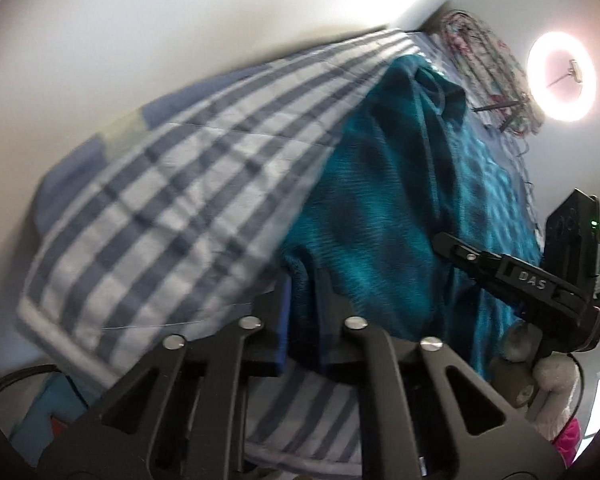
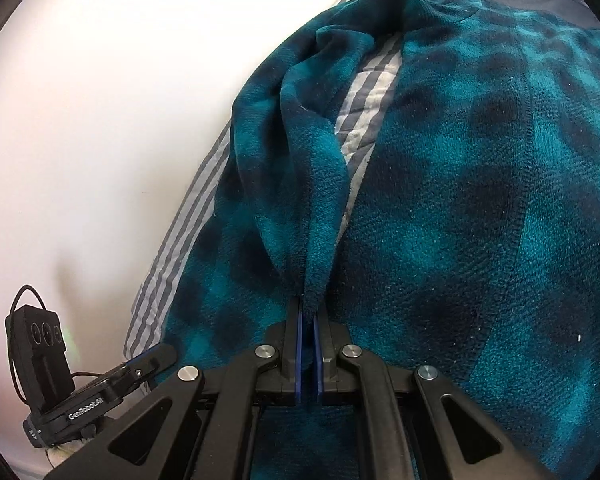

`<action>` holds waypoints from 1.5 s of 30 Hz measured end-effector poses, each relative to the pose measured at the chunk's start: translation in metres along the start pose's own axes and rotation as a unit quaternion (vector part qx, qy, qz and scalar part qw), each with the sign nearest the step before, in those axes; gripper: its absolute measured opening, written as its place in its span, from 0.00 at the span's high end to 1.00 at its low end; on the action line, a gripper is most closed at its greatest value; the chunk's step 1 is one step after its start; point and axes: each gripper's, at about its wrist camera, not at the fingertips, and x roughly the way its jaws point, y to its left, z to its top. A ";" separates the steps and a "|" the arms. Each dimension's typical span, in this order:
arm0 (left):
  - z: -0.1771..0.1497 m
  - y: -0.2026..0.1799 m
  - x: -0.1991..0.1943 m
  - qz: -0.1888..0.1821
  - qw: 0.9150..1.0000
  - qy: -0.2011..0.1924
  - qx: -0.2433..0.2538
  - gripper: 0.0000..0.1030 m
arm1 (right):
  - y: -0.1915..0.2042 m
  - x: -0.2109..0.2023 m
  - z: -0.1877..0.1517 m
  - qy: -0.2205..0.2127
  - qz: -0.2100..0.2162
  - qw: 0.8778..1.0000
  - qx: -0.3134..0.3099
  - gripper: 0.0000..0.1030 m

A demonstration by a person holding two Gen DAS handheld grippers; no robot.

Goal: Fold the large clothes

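Currently mid-fold: right gripper pinches a fleece edge; left gripper is clamped on fleece over the bedspread. Next: carry both edges across evenly.

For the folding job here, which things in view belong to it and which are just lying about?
In the job:
- teal and dark checked fleece garment
- right claw, shut on a fold of it
- left claw, shut on its edge

Lying about:
- blue and white striped bedcover
- glowing ring light
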 end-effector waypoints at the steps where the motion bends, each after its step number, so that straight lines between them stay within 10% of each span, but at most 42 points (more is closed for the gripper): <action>1: -0.001 -0.004 -0.002 -0.011 1.000 -0.003 0.004 0.95 | 0.000 0.000 -0.001 -0.001 0.000 1.000 0.001 0.97; 5: -0.003 -0.026 -0.026 -0.066 0.997 -0.021 0.018 0.96 | 0.003 -0.008 -0.003 0.000 -0.002 1.000 -0.005 0.93; 8: -0.009 -0.047 -0.054 -0.097 0.994 -0.041 0.041 0.97 | 0.007 -0.021 -0.004 -0.001 0.008 1.000 -0.014 0.69; 21: -0.030 -0.105 -0.091 -0.099 0.982 -0.074 0.141 0.97 | 0.012 -0.116 0.076 -0.062 -0.029 0.997 -0.046 0.56; 45: -0.027 -0.096 -0.092 -0.127 0.981 -0.067 0.127 0.97 | 0.035 0.020 0.233 -0.014 -0.079 0.996 -0.031 0.56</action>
